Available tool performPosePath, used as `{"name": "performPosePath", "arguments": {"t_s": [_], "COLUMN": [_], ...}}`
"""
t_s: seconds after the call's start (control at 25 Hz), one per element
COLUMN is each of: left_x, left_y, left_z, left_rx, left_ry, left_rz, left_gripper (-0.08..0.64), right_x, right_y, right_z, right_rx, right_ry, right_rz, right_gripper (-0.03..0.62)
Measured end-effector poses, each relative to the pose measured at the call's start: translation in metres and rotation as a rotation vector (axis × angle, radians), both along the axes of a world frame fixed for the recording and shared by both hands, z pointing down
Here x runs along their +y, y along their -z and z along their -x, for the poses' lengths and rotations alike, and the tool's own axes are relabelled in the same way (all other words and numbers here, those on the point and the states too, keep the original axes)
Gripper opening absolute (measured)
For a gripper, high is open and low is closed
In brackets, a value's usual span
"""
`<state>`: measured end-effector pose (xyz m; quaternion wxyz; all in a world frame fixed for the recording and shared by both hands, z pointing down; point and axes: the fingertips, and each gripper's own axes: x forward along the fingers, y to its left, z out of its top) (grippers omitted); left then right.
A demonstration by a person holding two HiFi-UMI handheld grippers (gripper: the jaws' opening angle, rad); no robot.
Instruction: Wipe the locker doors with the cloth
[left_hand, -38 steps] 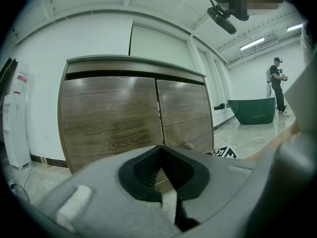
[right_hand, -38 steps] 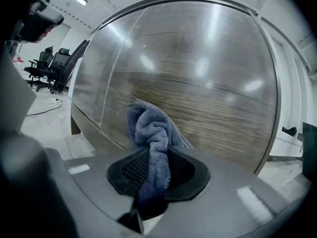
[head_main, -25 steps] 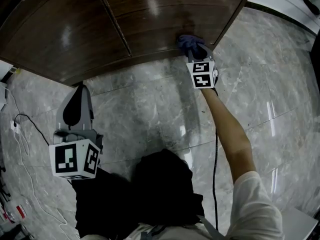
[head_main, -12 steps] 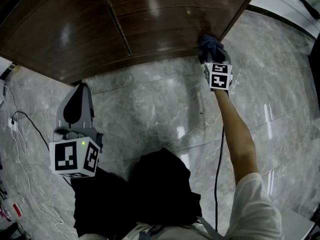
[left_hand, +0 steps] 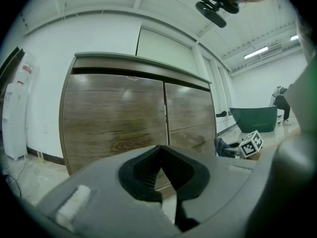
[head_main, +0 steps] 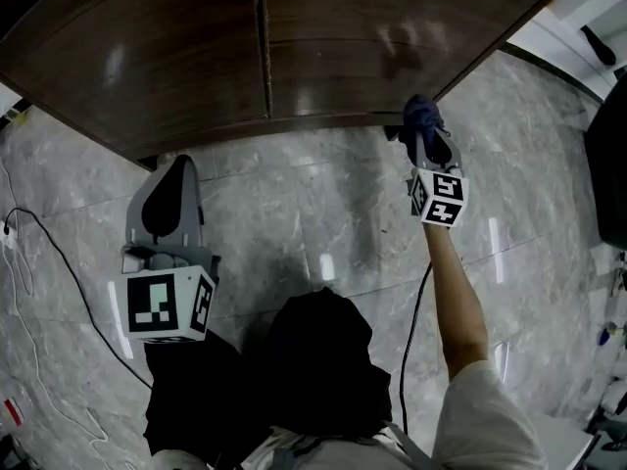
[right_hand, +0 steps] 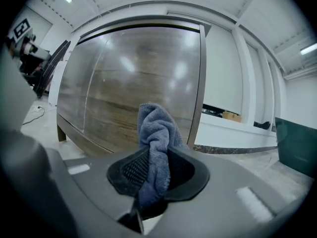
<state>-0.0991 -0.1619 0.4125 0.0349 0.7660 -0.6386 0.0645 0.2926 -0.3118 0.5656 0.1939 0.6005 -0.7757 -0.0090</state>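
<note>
Two dark wooden locker doors (head_main: 196,57) fill the top of the head view, split by a vertical seam. My right gripper (head_main: 423,133) is shut on a blue cloth (head_main: 421,114), which sits at the lower right corner of the right door (head_main: 362,37). In the right gripper view the bunched cloth (right_hand: 156,130) stands up between the jaws of that gripper (right_hand: 154,155), in front of the door (right_hand: 129,83) and close to its right edge. Whether it touches the wood is unclear. My left gripper (head_main: 179,169) hangs over the floor well short of the lockers, shut and holding nothing. Its own view looks over the left gripper (left_hand: 159,150) at both doors (left_hand: 114,118).
Grey marble floor (head_main: 313,223) lies before the lockers. A black cable (head_main: 59,262) trails on the left. A white wall base (head_main: 578,27) adjoins the lockers on the right. A dark green container (right_hand: 297,143) stands further right. My dark legs (head_main: 313,370) fill the lower middle.
The right gripper has carried the cloth to the right along the lower part of the right door, to its right edge. The left gripper has stayed about where it was.
</note>
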Motion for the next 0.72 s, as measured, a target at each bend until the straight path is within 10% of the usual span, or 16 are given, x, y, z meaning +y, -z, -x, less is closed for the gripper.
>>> {"name": "performPosePath", "arguments": {"t_s": [0.28, 0.72], "left_x": [0.015, 0.037], "left_y": [0.045, 0.269], "left_z": [-0.002, 0.008], "left_rx": [-0.061, -0.08], "left_ry": [-0.071, -0.077], "left_rz": [0.086, 0.129], "left_gripper": [0.0, 0.0], "right_x": [0.063, 0.14], "right_y": [0.121, 0.352], "right_z": [0.033, 0.079], "right_rx": [0.031, -0.083], "right_ry": [0.039, 0.039], "right_rz": [0.055, 0.134], "right_gripper": [0.078, 0.078]}}
